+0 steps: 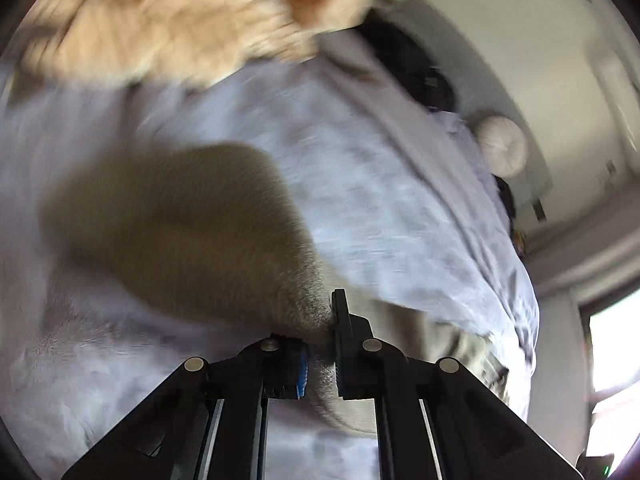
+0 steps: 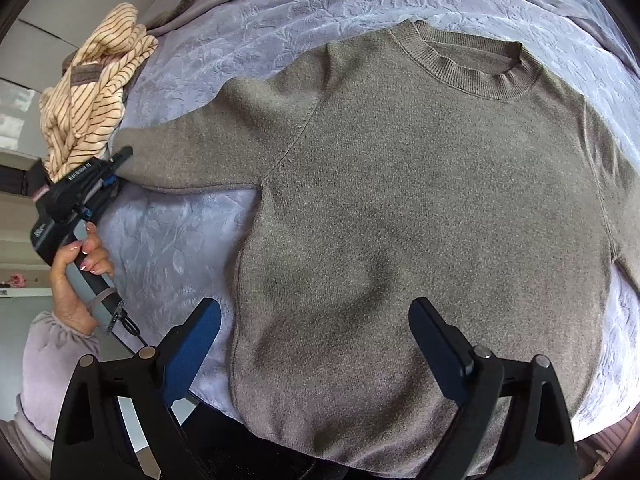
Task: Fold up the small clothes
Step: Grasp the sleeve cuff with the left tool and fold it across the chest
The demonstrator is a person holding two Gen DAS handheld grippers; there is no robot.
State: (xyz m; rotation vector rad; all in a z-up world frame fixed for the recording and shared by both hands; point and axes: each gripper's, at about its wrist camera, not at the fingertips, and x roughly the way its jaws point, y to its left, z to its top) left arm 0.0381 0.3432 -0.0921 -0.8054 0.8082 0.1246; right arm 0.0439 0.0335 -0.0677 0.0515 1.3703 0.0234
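grey sweater lies flat on the bed, unfolded; left gripper clamped on its sleeve cuff, right gripper fingers apart above the hem (striped garment still waits).

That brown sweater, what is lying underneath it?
The brown sweater lies flat on a lavender bedspread with a leafy embossed pattern, which shows all around it. The part of the bedspread under the sweater's body is covered, so anything there cannot be seen.
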